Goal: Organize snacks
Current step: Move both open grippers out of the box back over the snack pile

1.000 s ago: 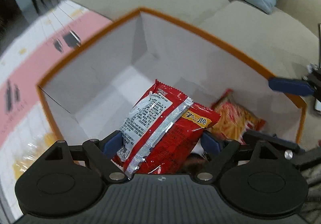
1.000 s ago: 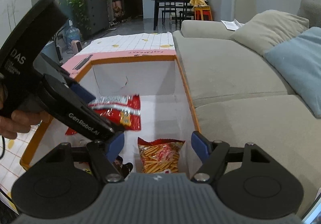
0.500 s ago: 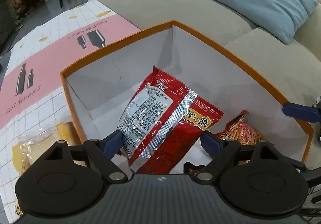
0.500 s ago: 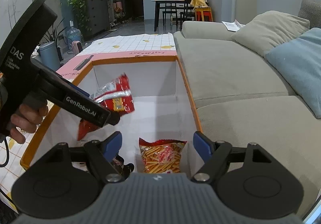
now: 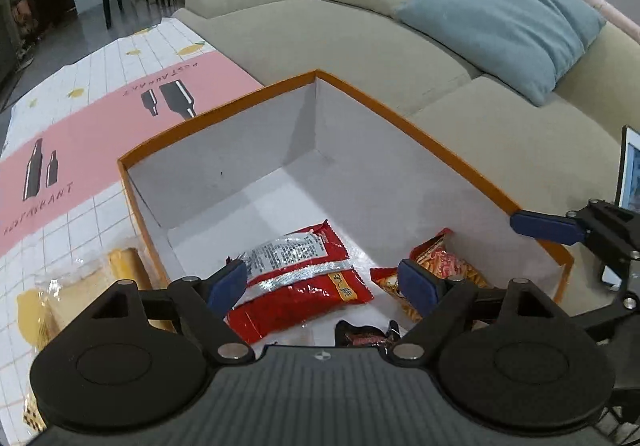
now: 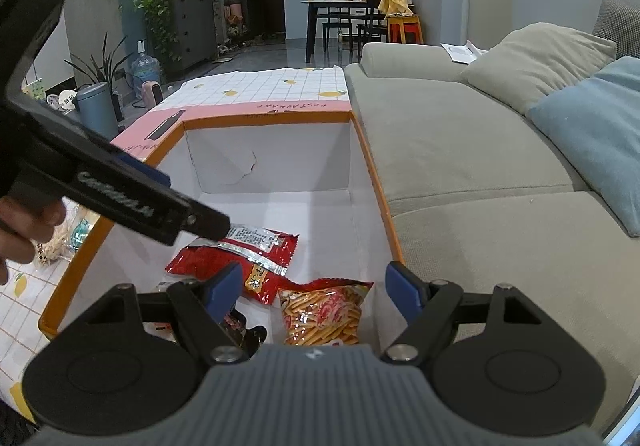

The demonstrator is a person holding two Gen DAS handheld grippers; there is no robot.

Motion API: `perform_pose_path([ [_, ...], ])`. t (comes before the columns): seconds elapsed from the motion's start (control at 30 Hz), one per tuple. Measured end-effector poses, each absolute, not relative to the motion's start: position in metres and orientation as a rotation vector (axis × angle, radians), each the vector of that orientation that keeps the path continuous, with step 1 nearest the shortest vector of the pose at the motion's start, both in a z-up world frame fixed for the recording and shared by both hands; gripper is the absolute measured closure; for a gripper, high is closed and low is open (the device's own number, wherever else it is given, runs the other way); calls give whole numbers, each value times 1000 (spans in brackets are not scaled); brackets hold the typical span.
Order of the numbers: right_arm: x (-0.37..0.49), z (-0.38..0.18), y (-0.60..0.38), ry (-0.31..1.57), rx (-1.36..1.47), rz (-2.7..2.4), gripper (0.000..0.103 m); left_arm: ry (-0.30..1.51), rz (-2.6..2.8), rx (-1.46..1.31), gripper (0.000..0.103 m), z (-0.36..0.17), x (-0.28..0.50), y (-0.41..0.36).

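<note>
Clear bag of yellow cakes [image 5: 76, 286] on the desk [image 5: 100, 134] at 9 o'clock of the box [image 5: 420, 134]: likely light, crinkly, crushable, so pinch the sealed edge. Left gripper [image 5: 322, 282] jaws spread, empty, over the red packet [image 5: 296, 278] lying flat, seam up, on the box floor. Right gripper [image 6: 316, 288] jaws also spread, above the orange stick-snack bag [image 6: 324, 310] at 3 o'clock of the packet.

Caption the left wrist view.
Open left gripper above red snack packet lying in orange-rimmed box.

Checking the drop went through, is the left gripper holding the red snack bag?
No, the left gripper is open and the red snack bag lies flat on the box floor.
</note>
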State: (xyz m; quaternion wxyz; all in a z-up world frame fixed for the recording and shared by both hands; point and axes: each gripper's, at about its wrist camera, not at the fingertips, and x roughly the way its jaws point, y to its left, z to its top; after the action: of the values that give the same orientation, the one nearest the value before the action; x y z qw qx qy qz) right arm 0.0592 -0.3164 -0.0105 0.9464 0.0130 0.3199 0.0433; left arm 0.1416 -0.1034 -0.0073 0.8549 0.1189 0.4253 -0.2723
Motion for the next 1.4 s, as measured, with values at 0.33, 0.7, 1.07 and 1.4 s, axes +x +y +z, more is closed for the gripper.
perform_pose_path([
  [0.33,57,-8,-322,638,146,94,26,871,-537,165,3,13,127,-77],
  [0.7,53,-2,-292,541,218,160,26,554,-459,295,3,44,62,-51],
  [1.07,39,10,-257,441,243,204,26,537,-268,277,3,38,29,-13],
  [1.4,26,12,-225,396,165,207,26,676,-131,114,3,8,49,49],
])
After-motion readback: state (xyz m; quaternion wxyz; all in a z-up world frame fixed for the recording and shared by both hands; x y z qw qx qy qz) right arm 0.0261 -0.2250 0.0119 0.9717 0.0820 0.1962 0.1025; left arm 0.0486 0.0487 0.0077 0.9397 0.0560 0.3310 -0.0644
